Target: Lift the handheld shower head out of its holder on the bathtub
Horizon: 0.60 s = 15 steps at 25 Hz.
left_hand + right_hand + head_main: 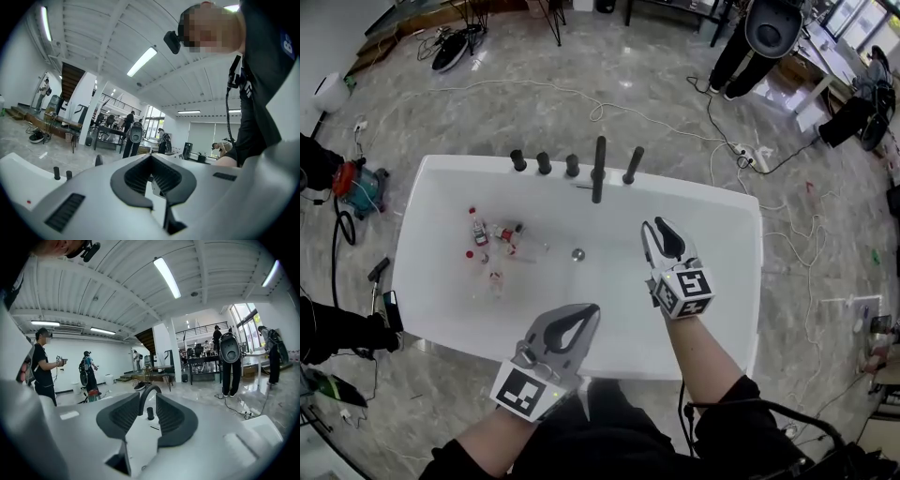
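Note:
A white bathtub (431, 187) fills the middle of the head view. Black fittings stand along its far rim: three knobs (544, 163), a spout (599, 171) and, right of it, the slanted handheld shower head (633, 165) in its holder. My right gripper (656, 223) hovers over the tub's right half, short of the fittings, open with nothing between its jaws. In the right gripper view the arched spout (142, 398) and a short black post (150, 413) show through the gap of the right gripper (146, 395). My left gripper (589, 309) (151, 159) is shut and empty by the near rim.
Small bottles and caps (492, 239) lie in the tub's left half, near the drain (577, 254). Cables and a power strip (748, 157) trail across the marble floor. A person (750, 42) stands beyond the tub; a red and teal machine (356, 183) sits left.

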Each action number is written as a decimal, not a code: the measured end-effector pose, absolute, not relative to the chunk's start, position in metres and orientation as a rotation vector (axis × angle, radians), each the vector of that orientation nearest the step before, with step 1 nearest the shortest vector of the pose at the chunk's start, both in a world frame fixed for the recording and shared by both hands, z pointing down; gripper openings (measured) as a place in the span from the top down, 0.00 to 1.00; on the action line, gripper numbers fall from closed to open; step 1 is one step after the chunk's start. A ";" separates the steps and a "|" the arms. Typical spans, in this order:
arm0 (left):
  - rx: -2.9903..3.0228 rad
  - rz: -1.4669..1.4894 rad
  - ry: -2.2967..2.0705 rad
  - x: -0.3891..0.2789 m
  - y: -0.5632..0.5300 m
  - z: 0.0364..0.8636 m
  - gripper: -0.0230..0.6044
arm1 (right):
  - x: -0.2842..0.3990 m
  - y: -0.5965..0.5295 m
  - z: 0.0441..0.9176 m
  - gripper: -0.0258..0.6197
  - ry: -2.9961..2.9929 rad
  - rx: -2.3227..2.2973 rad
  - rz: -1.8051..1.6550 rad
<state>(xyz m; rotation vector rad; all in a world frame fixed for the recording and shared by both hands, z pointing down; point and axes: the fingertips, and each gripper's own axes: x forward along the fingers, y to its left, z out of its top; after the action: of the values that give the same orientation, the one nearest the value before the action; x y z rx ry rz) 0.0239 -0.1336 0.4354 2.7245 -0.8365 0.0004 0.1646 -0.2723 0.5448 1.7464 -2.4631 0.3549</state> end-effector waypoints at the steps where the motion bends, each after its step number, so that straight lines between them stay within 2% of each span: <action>1: 2.721 0.000 -0.841 0.023 -0.136 0.437 0.96 | 0.165 -0.279 0.550 0.81 -2.459 1.743 0.357; 15: 2.683 0.009 -0.909 0.003 -0.150 0.464 0.96 | 0.179 -0.385 0.624 0.75 -2.343 1.675 0.342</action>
<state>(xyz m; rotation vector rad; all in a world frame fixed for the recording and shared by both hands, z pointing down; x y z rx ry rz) 0.0030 -0.1505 0.4640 2.6828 -0.9092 0.0093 0.1785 -0.3850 0.6240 1.6754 -2.3432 0.3421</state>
